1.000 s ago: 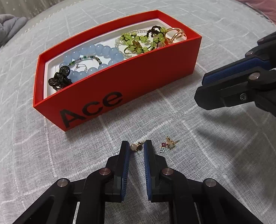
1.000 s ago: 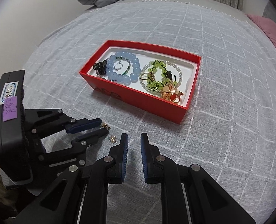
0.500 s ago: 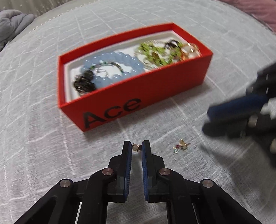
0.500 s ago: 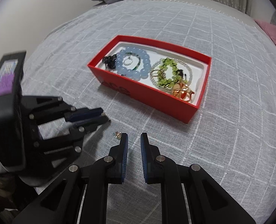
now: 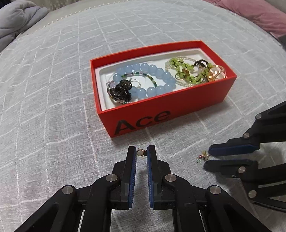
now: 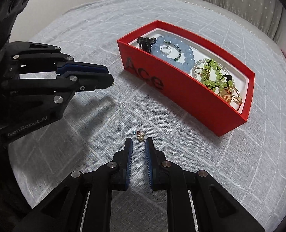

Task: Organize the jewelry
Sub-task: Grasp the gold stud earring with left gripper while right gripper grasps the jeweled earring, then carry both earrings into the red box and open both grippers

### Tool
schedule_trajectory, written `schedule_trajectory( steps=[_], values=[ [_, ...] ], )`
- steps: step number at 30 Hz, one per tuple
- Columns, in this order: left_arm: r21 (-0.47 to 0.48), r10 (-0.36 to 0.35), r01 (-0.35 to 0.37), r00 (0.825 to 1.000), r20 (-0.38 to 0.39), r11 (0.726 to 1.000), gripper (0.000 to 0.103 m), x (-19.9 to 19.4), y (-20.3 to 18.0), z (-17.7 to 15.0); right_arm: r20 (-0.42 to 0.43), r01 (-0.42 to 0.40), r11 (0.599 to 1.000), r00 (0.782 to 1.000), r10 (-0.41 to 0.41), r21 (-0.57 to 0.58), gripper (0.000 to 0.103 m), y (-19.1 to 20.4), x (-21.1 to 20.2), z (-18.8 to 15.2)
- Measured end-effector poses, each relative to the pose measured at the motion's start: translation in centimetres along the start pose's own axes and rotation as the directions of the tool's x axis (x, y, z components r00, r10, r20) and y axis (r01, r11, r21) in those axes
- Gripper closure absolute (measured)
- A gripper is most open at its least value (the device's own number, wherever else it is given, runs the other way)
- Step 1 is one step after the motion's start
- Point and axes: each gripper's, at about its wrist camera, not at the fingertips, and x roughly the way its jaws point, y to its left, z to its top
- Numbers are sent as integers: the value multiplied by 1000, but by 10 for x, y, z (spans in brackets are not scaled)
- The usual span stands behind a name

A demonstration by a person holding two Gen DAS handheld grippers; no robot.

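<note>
A red "Ace" box (image 5: 181, 104) (image 6: 181, 89) lies on the grey cloth. It holds a blue bead bracelet (image 5: 158, 73), a green bead bracelet (image 5: 189, 71), a dark charm (image 5: 121, 90) and gold rings (image 5: 216, 73). My left gripper (image 5: 142, 152) is shut on a small gold earring (image 5: 141, 152) and holds it above the cloth, in front of the box. My right gripper (image 6: 138, 145) is open, its fingertips either side of a second small earring (image 6: 140, 135) (image 5: 202, 155) that lies on the cloth.
A grey folded blanket (image 5: 11, 25) lies at the far left of the bed. Pink pillows (image 5: 249, 9) lie at the far right. The left gripper's body (image 6: 46, 81) hangs left of the box in the right wrist view.
My left gripper closed on the earring and lifted it off the cloth. My right gripper moved down and in, so its fingertips now flank the second earring.
</note>
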Motion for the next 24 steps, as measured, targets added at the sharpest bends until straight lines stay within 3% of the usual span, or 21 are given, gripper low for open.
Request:
schedule_trajectory(
  steps=[13,24],
  values=[
    [-7,0,0,1000,6,1000,97,-2,2,0,21,31,998,999,-29,-59,88,16,20,9],
    [-8,-1,1,1000,16,1000,97,-6,2,1,31,22,997,999,-20,-71,93,11,13,5]
  ],
)
